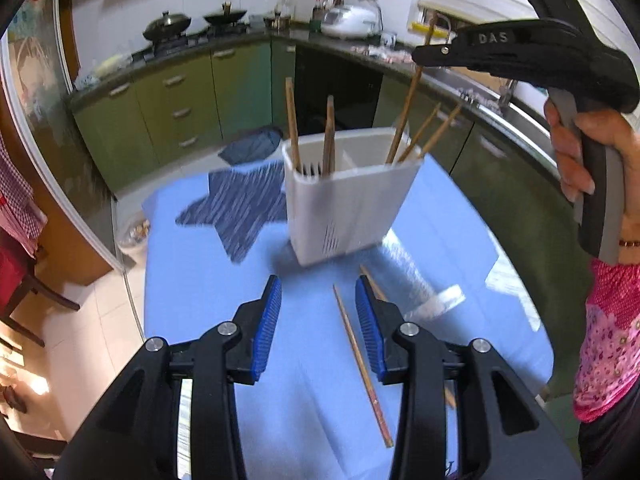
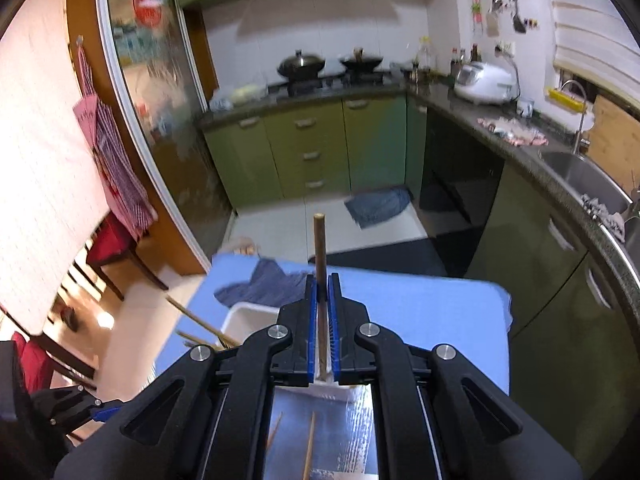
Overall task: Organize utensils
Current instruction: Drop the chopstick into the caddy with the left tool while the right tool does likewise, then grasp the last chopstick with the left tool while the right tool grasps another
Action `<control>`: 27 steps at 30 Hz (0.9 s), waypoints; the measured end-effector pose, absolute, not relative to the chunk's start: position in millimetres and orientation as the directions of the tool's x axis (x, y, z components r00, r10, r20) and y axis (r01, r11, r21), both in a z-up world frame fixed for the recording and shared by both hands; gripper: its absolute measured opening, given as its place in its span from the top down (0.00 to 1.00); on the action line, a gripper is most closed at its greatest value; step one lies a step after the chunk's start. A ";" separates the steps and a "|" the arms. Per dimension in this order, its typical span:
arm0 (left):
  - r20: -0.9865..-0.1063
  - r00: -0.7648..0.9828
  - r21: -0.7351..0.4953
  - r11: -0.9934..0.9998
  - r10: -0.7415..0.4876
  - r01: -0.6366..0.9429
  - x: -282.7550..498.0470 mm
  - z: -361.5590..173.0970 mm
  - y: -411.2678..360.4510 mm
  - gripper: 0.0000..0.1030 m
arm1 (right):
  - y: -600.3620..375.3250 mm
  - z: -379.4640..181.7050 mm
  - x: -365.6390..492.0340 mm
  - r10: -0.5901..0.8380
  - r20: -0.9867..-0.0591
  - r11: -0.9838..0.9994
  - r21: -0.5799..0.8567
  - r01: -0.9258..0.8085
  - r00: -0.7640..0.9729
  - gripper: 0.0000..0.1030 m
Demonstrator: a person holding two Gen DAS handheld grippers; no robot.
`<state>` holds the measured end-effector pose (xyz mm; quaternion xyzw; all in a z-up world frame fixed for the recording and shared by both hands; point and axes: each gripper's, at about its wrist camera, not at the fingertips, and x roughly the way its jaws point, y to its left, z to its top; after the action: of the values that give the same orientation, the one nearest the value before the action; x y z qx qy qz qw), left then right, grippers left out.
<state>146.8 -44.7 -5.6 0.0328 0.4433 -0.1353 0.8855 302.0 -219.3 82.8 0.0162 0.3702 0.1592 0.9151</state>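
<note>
a: where are the chopsticks?

b: several stand in a white utensil holder [image 1: 348, 208] on a table with a blue cover [image 1: 208, 280]. the holder is a tall plastic box with slots low on one side and a divider across the middle. three wooden sticks lean in its left compartment [image 1: 329, 136], and three more fan out of the right one.

a: any loose ones?

b: yes. one chopstick [image 1: 360, 364] lies flat on the blue cover in front of the holder: thin, light brown wood, with a reddish band towards its thicker near end. a second loose chopstick [image 1: 372, 282] lies just beside it, mostly hidden behind a blue pad.

a: what's the left gripper [image 1: 318, 304] doing?

b: its blue-padded fingers stand apart above the cover with nothing pressed between them. the flat chopstick shows in the gap, closer to the right pad.

a: and the right gripper [image 2: 322, 296]?

b: it's clamped on a darker brown chopstick [image 2: 319, 240], which sticks up past the fingertips between the pads. in the left wrist view a person's hand [image 1: 580, 152] grips its handle up at the right, above the holder.

a: anything else on the table?

b: a star-shaped blue mat [image 1: 240, 204] left of the holder.
</note>
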 end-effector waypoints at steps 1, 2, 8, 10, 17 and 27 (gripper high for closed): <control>-0.800 0.562 -0.064 0.961 -0.210 0.268 147.9 -8.8 -44.6 0.64 | -216.8 78.4 303.1 0.299 -0.680 0.949 0.140 -0.282 0.670 0.93; -0.808 0.551 -0.065 0.961 -0.208 0.268 148.5 -14.2 -45.1 0.64 | -215.8 72.7 301.5 0.298 -0.683 0.949 0.135 -0.286 0.667 0.93; -0.853 0.480 -0.073 0.959 -0.202 0.273 153.6 -47.1 -57.4 0.61 | -225.5 87.8 259.0 0.336 -0.620 0.936 0.136 -0.325 0.709 0.85; -0.866 0.457 -0.081 0.959 -0.203 0.273 155.7 -58.6 -62.8 0.61 | -232.0 90.3 236.1 0.345 -0.608 0.931 0.127 -0.342 0.715 0.83; -0.925 0.331 -0.111 0.965 -0.188 0.240 174.9 -116.7 -81.7 0.60 | -261.3 33.4 176.8 0.324 -0.676 0.935 0.120 -0.335 0.662 0.68; -0.954 0.254 -0.114 0.976 -0.159 0.186 196.5 -156.6 -100.6 0.61 | -308.7 -102.3 168.5 0.247 -0.828 0.967 0.175 -0.186 0.504 0.68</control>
<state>196.5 -100.6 -156.6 0.0110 0.6011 -0.1090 0.7917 168.5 -308.7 -102.3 0.0314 0.4823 0.1248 0.8665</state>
